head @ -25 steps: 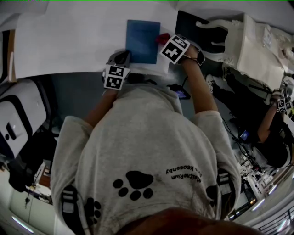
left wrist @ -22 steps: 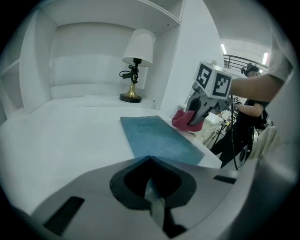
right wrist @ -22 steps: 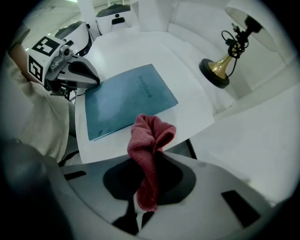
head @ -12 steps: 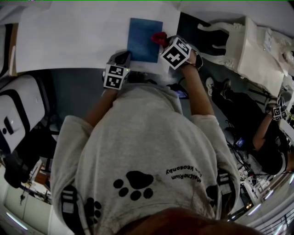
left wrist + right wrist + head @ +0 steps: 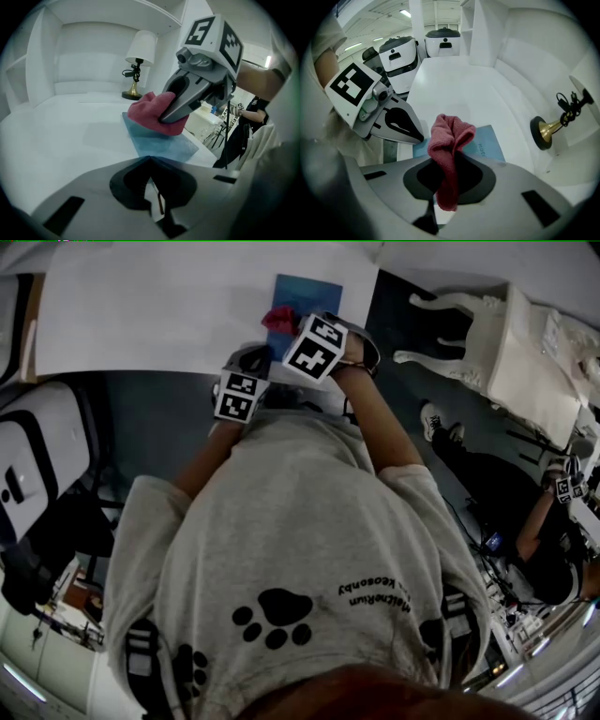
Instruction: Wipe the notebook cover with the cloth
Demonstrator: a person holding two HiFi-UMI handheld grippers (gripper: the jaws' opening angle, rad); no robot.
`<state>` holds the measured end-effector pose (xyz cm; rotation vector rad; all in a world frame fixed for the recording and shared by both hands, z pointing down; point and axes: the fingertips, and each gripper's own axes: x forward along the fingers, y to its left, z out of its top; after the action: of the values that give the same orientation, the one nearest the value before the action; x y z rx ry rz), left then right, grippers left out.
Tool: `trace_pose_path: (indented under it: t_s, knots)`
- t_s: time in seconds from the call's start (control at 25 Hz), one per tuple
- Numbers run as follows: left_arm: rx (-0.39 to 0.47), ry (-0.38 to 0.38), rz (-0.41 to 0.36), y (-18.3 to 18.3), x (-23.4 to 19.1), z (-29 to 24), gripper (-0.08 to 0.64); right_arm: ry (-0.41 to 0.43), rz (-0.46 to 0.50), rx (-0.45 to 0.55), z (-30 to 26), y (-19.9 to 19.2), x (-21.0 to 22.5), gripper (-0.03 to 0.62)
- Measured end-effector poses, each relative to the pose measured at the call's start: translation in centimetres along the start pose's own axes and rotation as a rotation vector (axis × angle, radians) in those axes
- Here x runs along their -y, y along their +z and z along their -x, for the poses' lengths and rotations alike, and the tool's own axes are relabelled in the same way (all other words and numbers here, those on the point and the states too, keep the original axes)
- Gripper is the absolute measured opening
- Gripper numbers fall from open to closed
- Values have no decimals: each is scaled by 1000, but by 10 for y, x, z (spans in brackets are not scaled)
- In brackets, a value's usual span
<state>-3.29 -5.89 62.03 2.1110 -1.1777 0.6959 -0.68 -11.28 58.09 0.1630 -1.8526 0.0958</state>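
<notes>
White table (image 5: 141,324) has the blue notebook (image 5: 161,146) near its front edge, left gripper (image 5: 150,161) looks pinched shut on its near corner, right gripper (image 5: 165,117) clamps the red cloth (image 5: 450,138) onto the cover; best to press flat and sweep in overlapping strokes.

In the head view, the right tongs (image 5: 292,330) and the cloth (image 5: 279,318) cover the notebook's (image 5: 315,292) near part. In the right gripper view, the cloth hides part of the cover print, and the picture's edge crops the lamp (image 5: 544,133).
</notes>
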Motion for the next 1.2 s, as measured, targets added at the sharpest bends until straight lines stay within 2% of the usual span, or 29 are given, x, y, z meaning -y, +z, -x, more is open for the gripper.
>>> trace_pose_path:
  t_s: [0.2, 0.4, 0.6, 0.8, 1.2]
  knots:
    - [0, -2, -2, 1, -2, 2, 12, 27, 67, -22, -16, 21, -14, 61]
    - [-2, -5, 0, 0, -2, 0, 12, 44, 118, -71, -33, 23, -21, 61]
    - [-4, -2, -2, -1, -3, 0, 12, 50, 127, -111, -37, 20, -21, 61]
    - [-2, 2, -6, 0, -3, 1, 12, 41, 123, -154, -31, -3, -17, 61]
    - [8, 20, -5, -5, -8, 8, 12, 14, 27, -200, -15, -55, -15, 60]
